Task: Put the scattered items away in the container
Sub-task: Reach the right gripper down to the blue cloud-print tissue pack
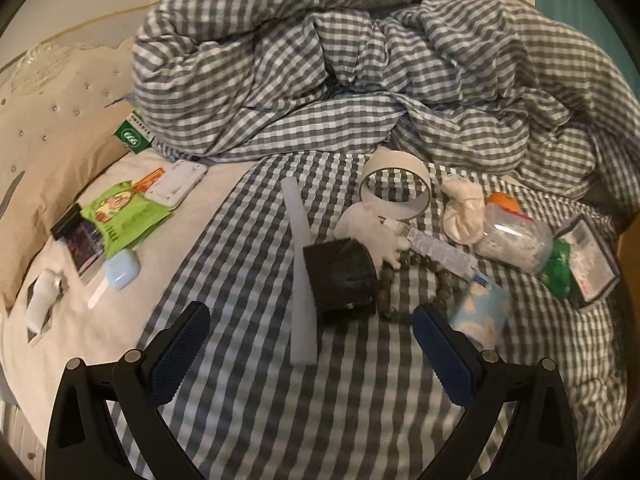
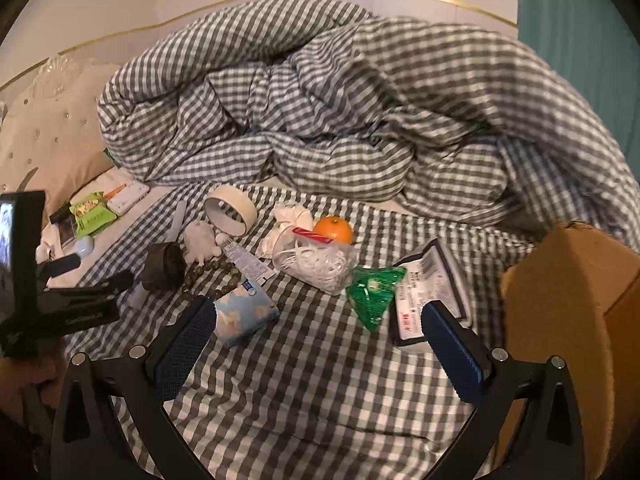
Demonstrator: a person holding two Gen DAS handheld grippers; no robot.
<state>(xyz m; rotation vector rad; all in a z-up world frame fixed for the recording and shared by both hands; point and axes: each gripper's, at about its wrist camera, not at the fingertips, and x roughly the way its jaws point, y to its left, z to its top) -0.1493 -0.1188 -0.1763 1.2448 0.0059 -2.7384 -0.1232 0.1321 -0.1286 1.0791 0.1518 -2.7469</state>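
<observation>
Both tongs hang spread and empty over the bed: left tongs (image 1: 312, 320) face the black roll (image 1: 340, 276) ahead, right tongs (image 2: 318, 320) beside the cardboard box (image 2: 568, 320), ready for loading

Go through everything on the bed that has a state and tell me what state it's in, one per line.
Left hand-held gripper: open, empty, above the sheet.
Right hand-held gripper: open, empty.
Tape roll: on its edge.
Orange: whole, unpeeled.
Tube: lying flat, cap on.
Bead bracelet: lying in a loop.
Duvet: bunched in a heap.
Cardboard box: beside the bed, inside not visible.
</observation>
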